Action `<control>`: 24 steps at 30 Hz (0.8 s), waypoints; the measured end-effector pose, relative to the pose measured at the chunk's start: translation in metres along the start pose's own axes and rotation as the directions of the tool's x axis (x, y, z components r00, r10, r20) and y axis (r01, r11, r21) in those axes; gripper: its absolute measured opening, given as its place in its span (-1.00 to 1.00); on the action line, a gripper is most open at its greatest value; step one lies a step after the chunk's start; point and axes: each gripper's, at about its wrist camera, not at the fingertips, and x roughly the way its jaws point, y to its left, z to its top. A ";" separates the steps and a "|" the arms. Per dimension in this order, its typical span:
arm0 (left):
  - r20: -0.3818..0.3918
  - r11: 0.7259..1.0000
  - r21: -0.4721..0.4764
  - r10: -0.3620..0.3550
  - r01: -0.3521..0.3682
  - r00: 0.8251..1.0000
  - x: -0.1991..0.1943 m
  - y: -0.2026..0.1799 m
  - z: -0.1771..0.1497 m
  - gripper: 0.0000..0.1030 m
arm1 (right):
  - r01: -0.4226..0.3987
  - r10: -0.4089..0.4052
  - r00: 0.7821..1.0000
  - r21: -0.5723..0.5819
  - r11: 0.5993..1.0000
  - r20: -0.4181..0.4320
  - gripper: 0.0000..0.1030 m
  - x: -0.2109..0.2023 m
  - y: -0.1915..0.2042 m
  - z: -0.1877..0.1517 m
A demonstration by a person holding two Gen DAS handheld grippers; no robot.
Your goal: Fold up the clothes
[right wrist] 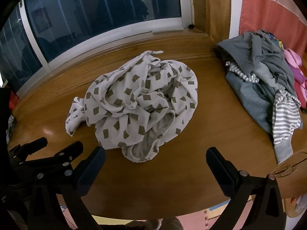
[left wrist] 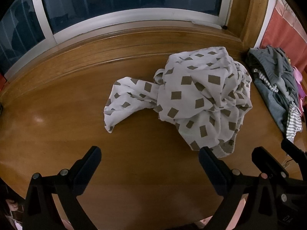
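Because it lies crumpled mid-desk, the white patterned garment (right wrist: pixel 138 103) first needs spreading — presumably why both tools hover just short of it, left tool (left wrist: pixel 149 163) and right tool (right wrist: pixel 155 163) spread wide, empty; the unsorted clothes pile (right wrist: pixel 268 88) waits aside on the wooden desk (right wrist: pixel 201 134).

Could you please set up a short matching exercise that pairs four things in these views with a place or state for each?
Things:
1. patterned white garment
2. pile of grey and striped clothes
3. left hand-held gripper
4. window

Places or states:
A. heaped at the right side of the wooden surface
B. open, holding nothing
C. crumpled in the middle of the wooden surface
D. behind the far edge of the wooden surface

Pairs: 1-C, 2-A, 3-B, 4-D
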 end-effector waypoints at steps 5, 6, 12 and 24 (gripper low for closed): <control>0.006 1.000 0.009 -0.005 0.005 1.000 0.001 0.002 -0.003 0.99 | 0.009 -0.009 1.000 0.006 1.000 -0.001 1.00 0.000 0.003 0.000; 0.007 1.000 0.011 -0.007 0.007 1.000 0.001 0.002 -0.006 0.99 | 0.011 -0.011 1.000 0.008 1.000 -0.002 1.00 0.000 0.004 -0.001; -0.006 0.999 0.033 -0.021 0.021 1.000 0.004 0.007 -0.012 0.99 | 0.024 -0.023 1.000 0.031 0.999 -0.017 1.00 0.003 0.006 -0.006; 0.016 0.998 0.051 -0.048 0.047 0.999 0.006 0.017 -0.005 0.99 | 0.016 -0.015 1.000 0.064 0.998 -0.012 1.00 0.005 0.012 -0.006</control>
